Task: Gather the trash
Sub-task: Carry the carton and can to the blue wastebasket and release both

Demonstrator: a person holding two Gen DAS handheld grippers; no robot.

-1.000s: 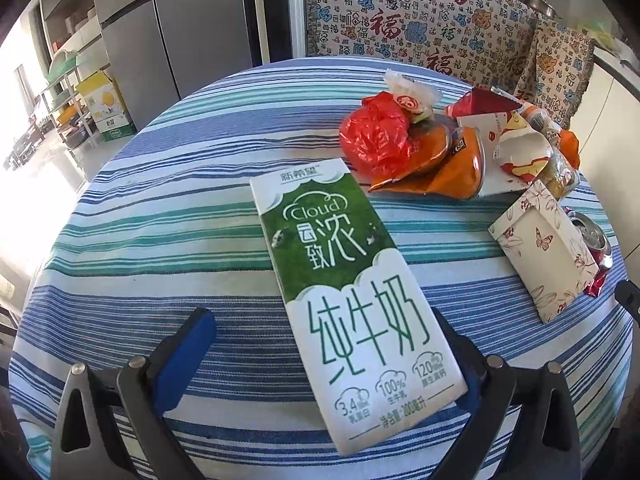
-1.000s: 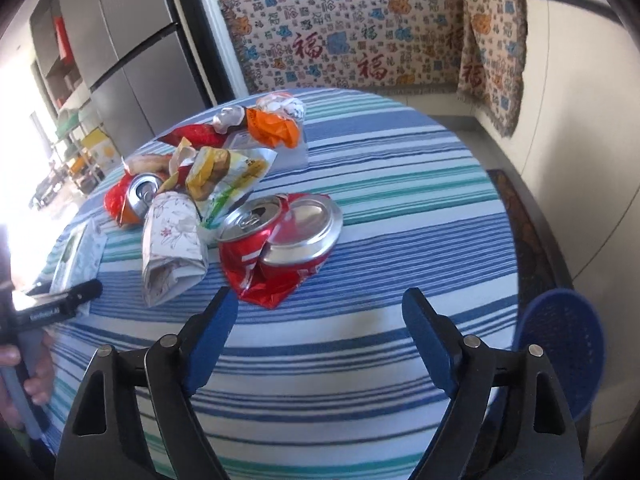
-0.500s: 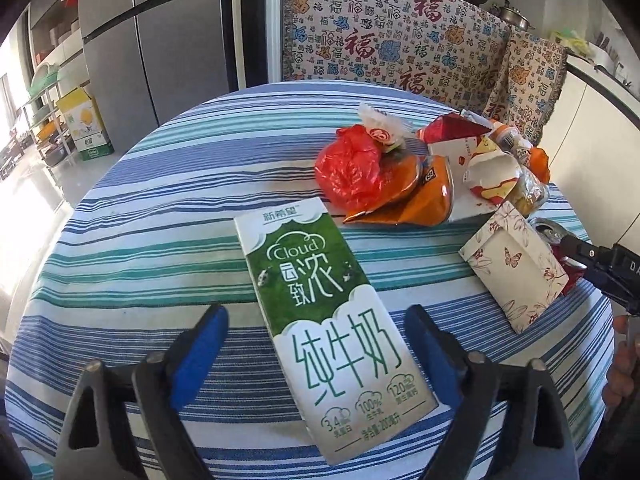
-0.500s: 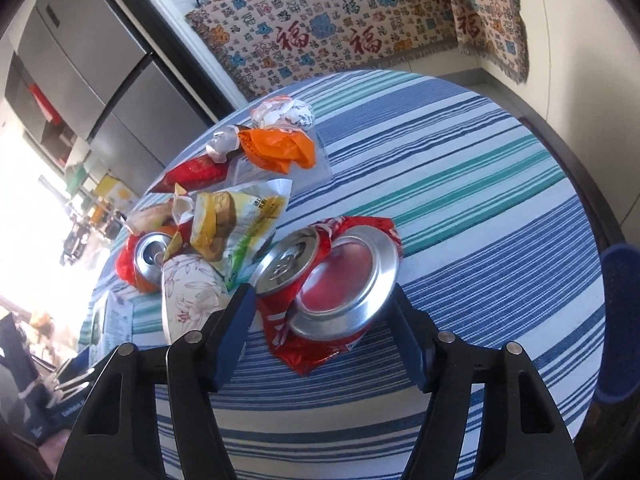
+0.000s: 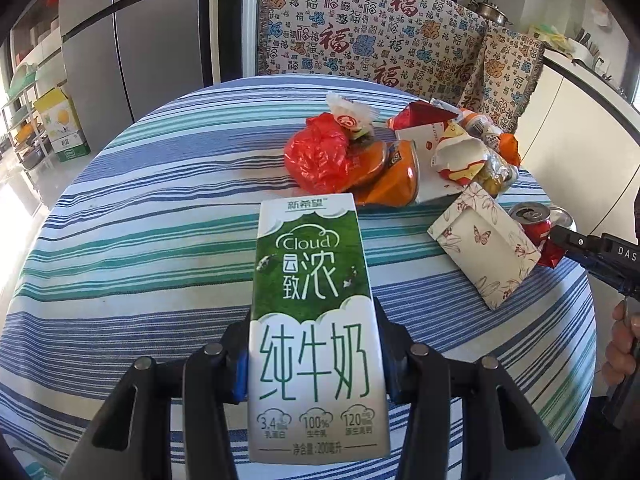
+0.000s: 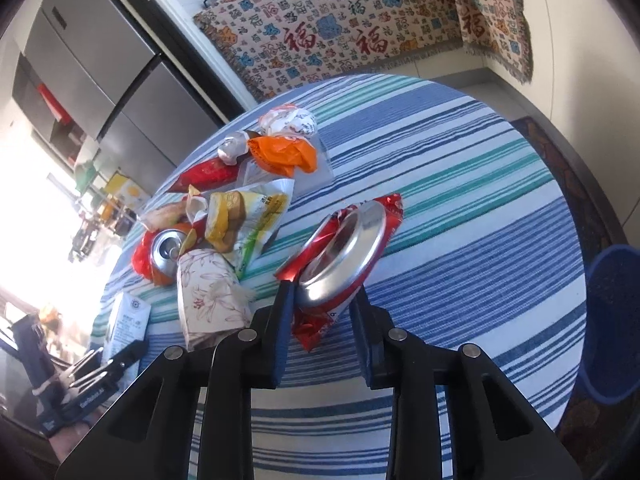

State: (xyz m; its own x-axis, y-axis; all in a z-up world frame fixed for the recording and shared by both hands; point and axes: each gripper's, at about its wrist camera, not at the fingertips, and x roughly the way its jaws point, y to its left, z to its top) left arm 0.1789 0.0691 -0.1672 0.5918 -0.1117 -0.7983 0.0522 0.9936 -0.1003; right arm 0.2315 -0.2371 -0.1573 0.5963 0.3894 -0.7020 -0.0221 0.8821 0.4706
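Note:
A green-and-white milk carton [image 5: 312, 264] lies lengthwise between the pads of my left gripper [image 5: 314, 360]. The jaws are closing and both blue pads touch its sides. In the right wrist view a crushed red soda can [image 6: 344, 248] stands tilted on edge between the pads of my right gripper [image 6: 323, 300]. Those jaws are closing too and press on the can's lower end. The right gripper's tip [image 5: 592, 248] shows at the right edge of the left wrist view, with a hand below it. The carton [image 6: 126, 320] also shows at far left in the right wrist view.
The round table [image 5: 140, 220] wears a blue, green and white striped cloth. A trash pile sits at its far side: red bag [image 5: 316, 160], orange wrapper [image 5: 396, 176], floral paper box [image 5: 484, 240], another can [image 6: 168, 248], snack bags [image 6: 256, 216]. A blue bin [image 6: 612, 320] stands on the floor right.
Both pairs of jaws have narrowed from wide open onto their objects. The carton now sits centred in the left gripper, and the can has tipped up on edge in the right gripper.

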